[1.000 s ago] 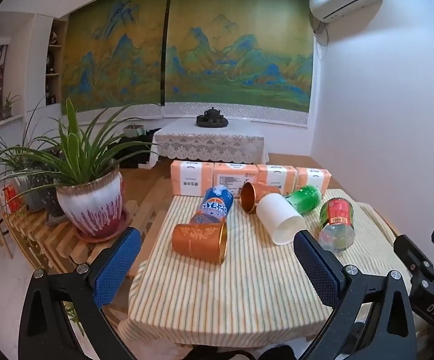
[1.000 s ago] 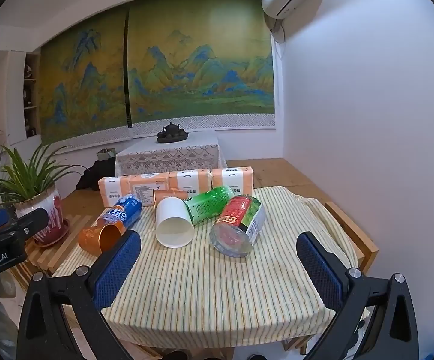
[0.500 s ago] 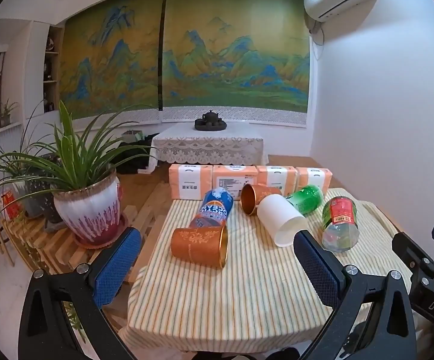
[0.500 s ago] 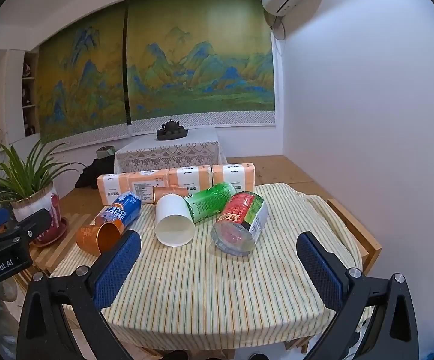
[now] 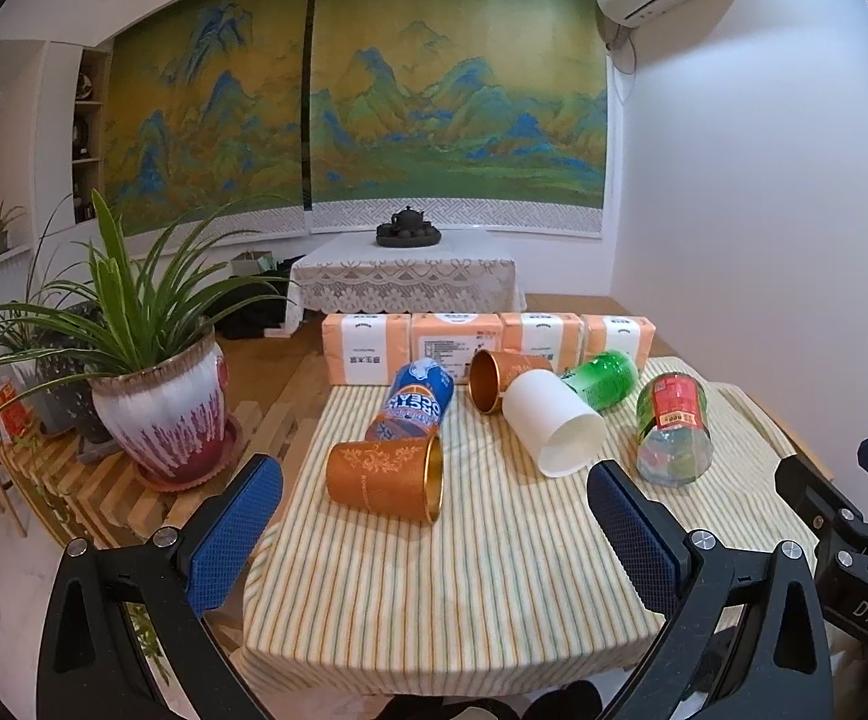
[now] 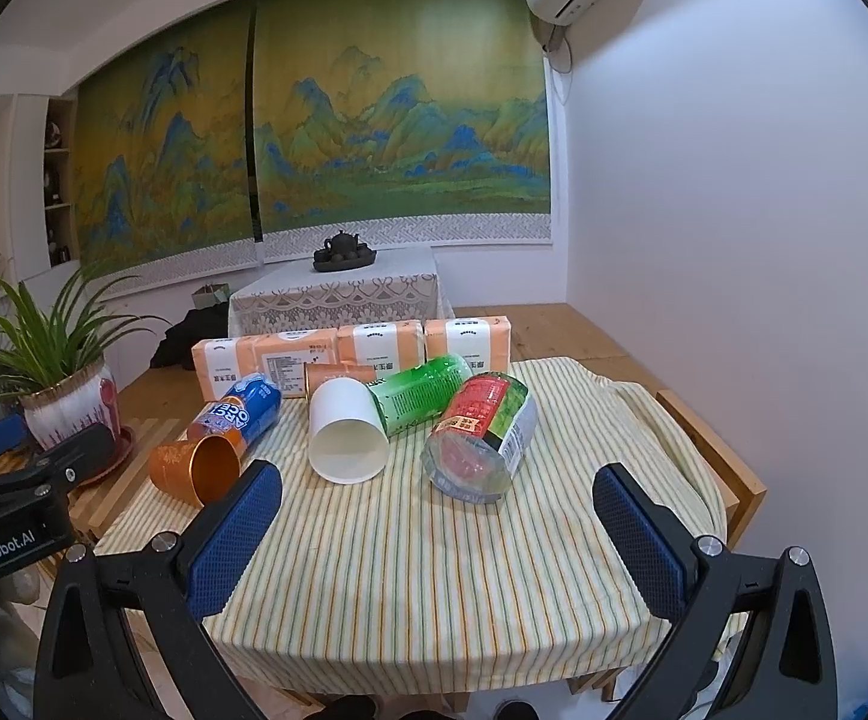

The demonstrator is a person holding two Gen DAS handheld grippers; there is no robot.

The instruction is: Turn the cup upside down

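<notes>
Three cups lie on their sides on the striped tablecloth (image 5: 463, 588): an orange metal cup (image 5: 383, 477) at front left, a second orange cup (image 5: 496, 378) behind, and a white paper cup (image 5: 553, 423) in the middle. In the right wrist view they show too: the white cup (image 6: 344, 429), the front orange cup (image 6: 194, 471) and the back one (image 6: 338, 373). My left gripper (image 5: 434, 531) is open and empty, short of the front orange cup. My right gripper (image 6: 436, 531) is open and empty, short of the white cup.
A blue can (image 5: 416, 405), a green bottle (image 5: 604, 378) and a red-labelled jar (image 5: 670, 429) lie among the cups. Orange tissue packs (image 5: 481, 339) line the table's far edge. A potted plant (image 5: 158, 402) stands at left. A white wall (image 6: 733, 240) is close on the right.
Both grippers have edged slightly closer to the table, and the left view has shifted a little. Nothing on the table has moved.
</notes>
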